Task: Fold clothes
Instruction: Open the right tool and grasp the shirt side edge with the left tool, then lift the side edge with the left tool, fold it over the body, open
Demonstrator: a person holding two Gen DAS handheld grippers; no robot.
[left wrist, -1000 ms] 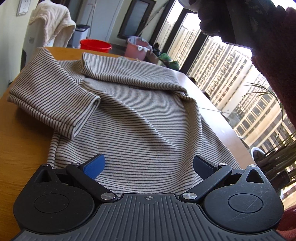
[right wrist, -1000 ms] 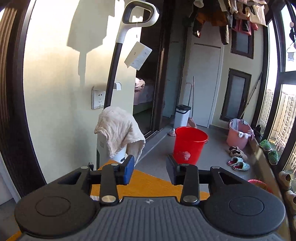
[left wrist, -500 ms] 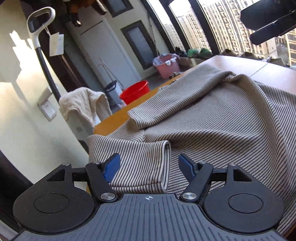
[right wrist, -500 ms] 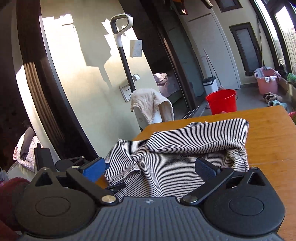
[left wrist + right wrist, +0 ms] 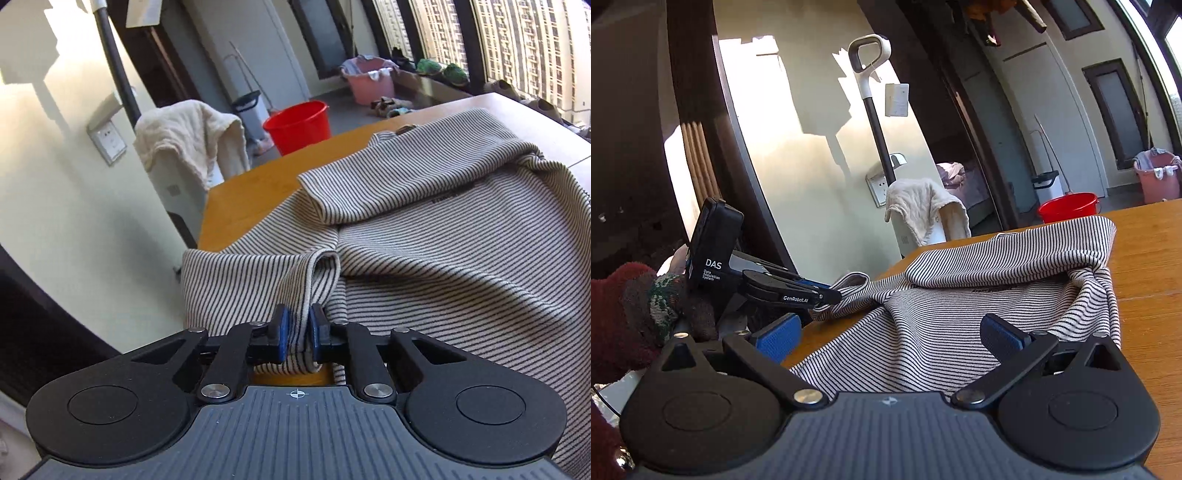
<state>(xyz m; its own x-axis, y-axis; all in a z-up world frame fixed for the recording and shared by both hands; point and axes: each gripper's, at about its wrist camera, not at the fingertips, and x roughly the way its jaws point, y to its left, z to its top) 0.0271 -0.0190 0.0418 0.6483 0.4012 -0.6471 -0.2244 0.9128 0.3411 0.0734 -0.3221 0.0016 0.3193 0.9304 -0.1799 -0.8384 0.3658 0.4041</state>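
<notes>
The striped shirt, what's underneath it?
Under the striped shirt lies the wooden table, bare at the far and right sides. The tabletop beneath the cloth is covered, so anything there is hidden. The left gripper pinches a fold.

We find ourselves in a home, in a room beside a glazed balcony used for laundry. A red bucket (image 5: 297,125) and a pink basin (image 5: 371,83) of washing stand on the floor, with slippers (image 5: 389,105) beside them. Clothes (image 5: 990,14) hang overhead. A towel (image 5: 925,208) drapes a white appliance, a bed (image 5: 960,181) shows through a doorway, and apartment blocks (image 5: 517,44) fill the windows.
</notes>
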